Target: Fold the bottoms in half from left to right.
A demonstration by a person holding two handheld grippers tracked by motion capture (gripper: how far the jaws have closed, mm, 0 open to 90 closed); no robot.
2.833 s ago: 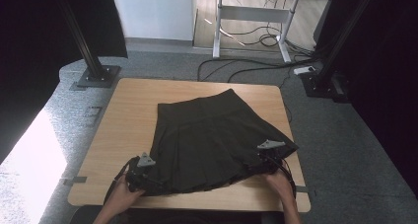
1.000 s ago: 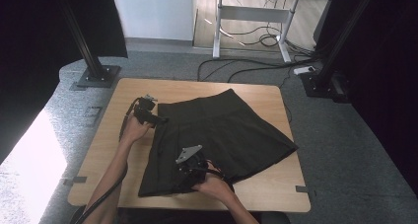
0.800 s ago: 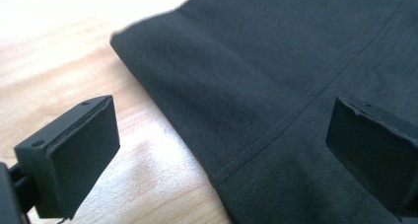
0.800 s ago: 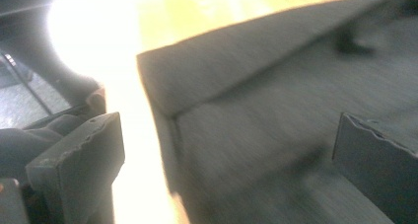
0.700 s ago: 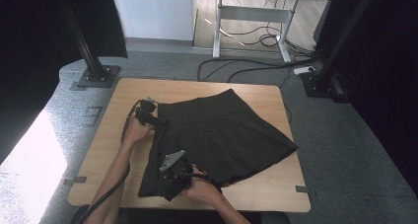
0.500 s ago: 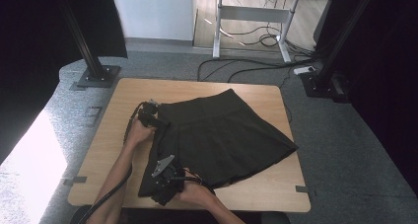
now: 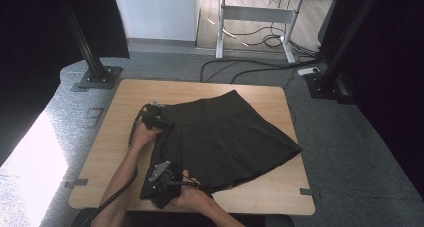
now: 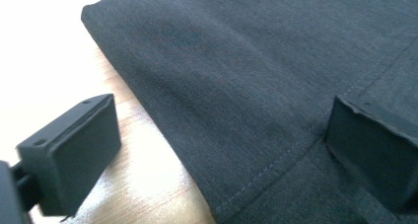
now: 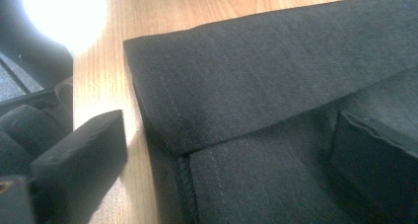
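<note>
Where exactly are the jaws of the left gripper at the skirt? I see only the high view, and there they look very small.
Observer: The left gripper is open. The edge of the skirt lies between its jaws, one over the bare table and one over the fabric.
Operator: And the right gripper?
Observer: The right gripper straddles a folded-over corner with a stitched hem. Its jaws have just been closing slightly and are not pressing yet.
</note>
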